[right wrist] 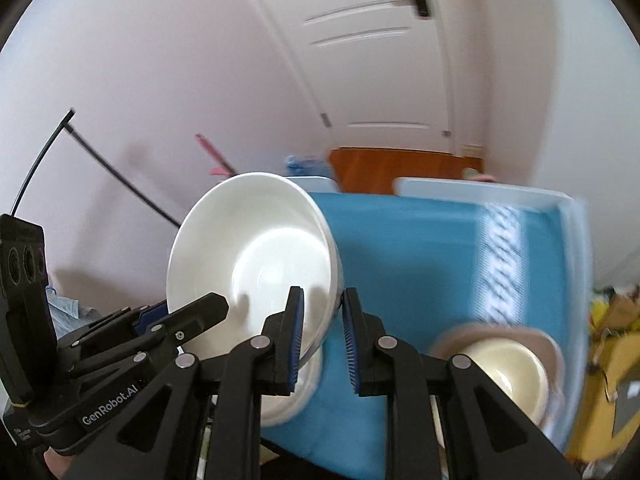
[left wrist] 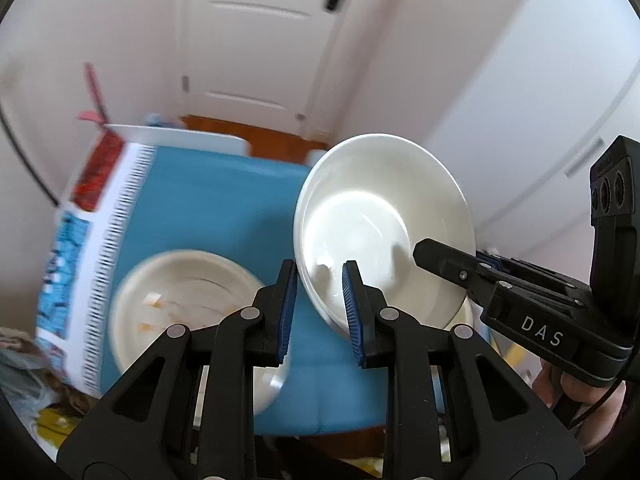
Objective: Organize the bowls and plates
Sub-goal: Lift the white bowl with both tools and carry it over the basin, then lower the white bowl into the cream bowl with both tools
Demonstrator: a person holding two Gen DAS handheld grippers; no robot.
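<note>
The white bowl (left wrist: 384, 228) hung tilted in the air, its rim pinched from two sides: the left claw (left wrist: 318, 308) had its blue pads closed on the near edge of the rim, one pad inside the wall and one outside, and the right claw (right wrist: 322, 338) gripped the rim on the opposite side in the same way. In the right wrist view the bowl (right wrist: 256, 256) sat just ahead and to the left of that claw, mouth turned toward the camera. It looked like glazed ceramic: stiff, smooth, probably slippery under the pads and likely to chip or break if dropped, with enough weight that a rim pinch from one side alone would let it swing. The rim was the sensible place to hold it, with each pad set well down the wall.

Below the bowl, just under the right claw, lay part of another white dish (right wrist: 296, 388), perhaps the stack it belonged to; that could not be told for sure. Down and left of the left claw sat a cream bowl (left wrist: 184, 320) with orange marks inside. All rested on a blue mat (left wrist: 216, 208) over the tabletop, with a patterned cloth (left wrist: 76, 252) along its far left edge.
</note>
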